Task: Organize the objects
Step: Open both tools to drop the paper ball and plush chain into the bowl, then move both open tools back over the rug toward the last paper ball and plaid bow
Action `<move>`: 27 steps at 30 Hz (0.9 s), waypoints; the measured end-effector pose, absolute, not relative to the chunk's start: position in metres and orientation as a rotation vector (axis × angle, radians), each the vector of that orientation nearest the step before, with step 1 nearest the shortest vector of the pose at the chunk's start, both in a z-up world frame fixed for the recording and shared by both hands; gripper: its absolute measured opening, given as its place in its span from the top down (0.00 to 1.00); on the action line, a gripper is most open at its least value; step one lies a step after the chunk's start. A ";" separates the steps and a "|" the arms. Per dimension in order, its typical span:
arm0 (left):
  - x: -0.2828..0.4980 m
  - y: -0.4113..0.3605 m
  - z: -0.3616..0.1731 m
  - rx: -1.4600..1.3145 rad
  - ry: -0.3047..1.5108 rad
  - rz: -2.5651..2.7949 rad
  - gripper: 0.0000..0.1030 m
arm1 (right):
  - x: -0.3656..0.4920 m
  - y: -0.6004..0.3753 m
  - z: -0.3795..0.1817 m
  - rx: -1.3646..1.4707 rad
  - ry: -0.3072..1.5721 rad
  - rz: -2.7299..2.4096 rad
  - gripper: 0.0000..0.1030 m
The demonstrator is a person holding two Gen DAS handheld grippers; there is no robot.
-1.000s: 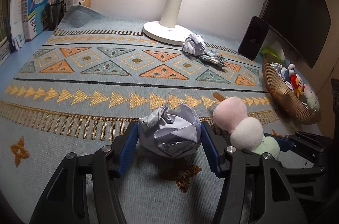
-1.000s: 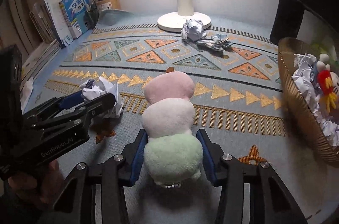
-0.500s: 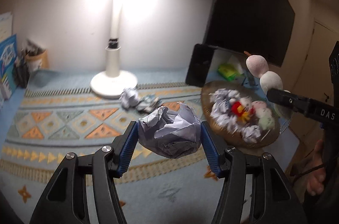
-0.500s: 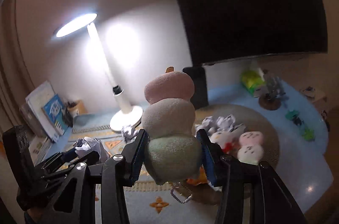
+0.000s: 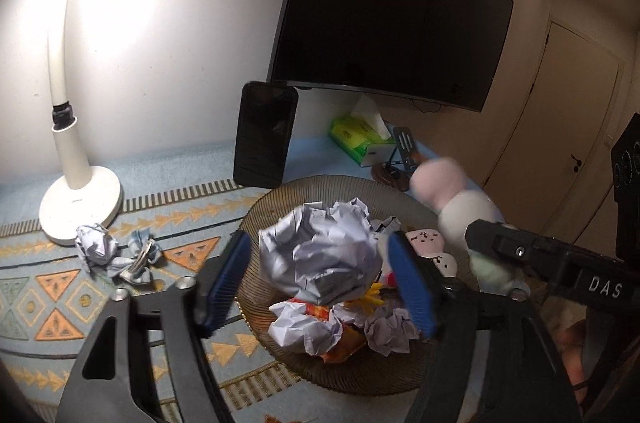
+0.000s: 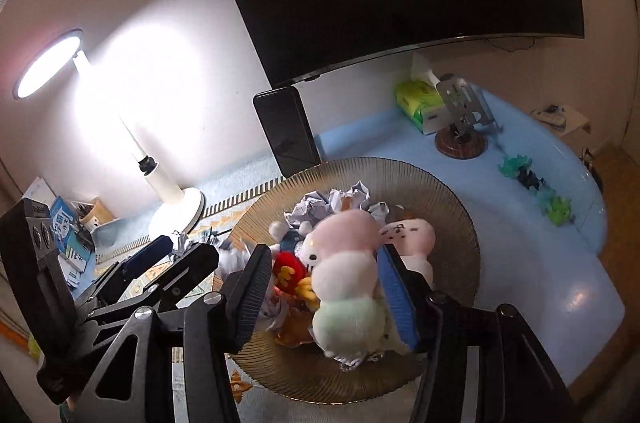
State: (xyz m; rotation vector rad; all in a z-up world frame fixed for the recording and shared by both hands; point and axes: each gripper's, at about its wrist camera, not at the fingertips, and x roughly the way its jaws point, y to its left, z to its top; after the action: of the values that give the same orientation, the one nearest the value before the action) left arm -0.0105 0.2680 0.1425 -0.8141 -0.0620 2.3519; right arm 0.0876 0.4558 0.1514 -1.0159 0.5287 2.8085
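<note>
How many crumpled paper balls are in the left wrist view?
4 paper balls: one between the left hand-held gripper's jaws, two at the basket's front, one on the rug beside the lamp. More may be hidden.

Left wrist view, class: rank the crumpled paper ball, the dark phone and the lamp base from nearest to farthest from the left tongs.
1. Crumpled paper ball: between the left tongs, over the basket.
2. Dark phone: upright behind the basket.
3. Lamp base: far left, by the wall.
</note>
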 end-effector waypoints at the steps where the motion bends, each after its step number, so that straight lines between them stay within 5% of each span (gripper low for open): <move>1: -0.011 0.269 0.139 -0.812 -0.066 2.359 0.11 | 0.089 0.458 0.149 -1.014 0.535 2.812 0.48; 13: 0.005 0.203 0.128 -0.837 -0.138 2.402 0.12 | 0.096 0.421 0.151 -1.033 0.512 2.888 0.47; 19: 0.024 0.129 0.123 -0.850 -0.205 2.550 0.12 | 0.093 0.370 0.152 -1.047 0.446 3.003 0.38; 27: 0.042 0.048 0.093 -0.960 -0.291 2.726 0.12 | 0.071 0.279 0.106 -1.286 0.294 3.091 0.38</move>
State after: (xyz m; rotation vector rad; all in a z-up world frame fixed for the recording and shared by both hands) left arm 0.0416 0.0480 0.0934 -0.9602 -0.2910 2.7261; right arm 0.0708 0.2794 0.1059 -1.2856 0.2940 3.0910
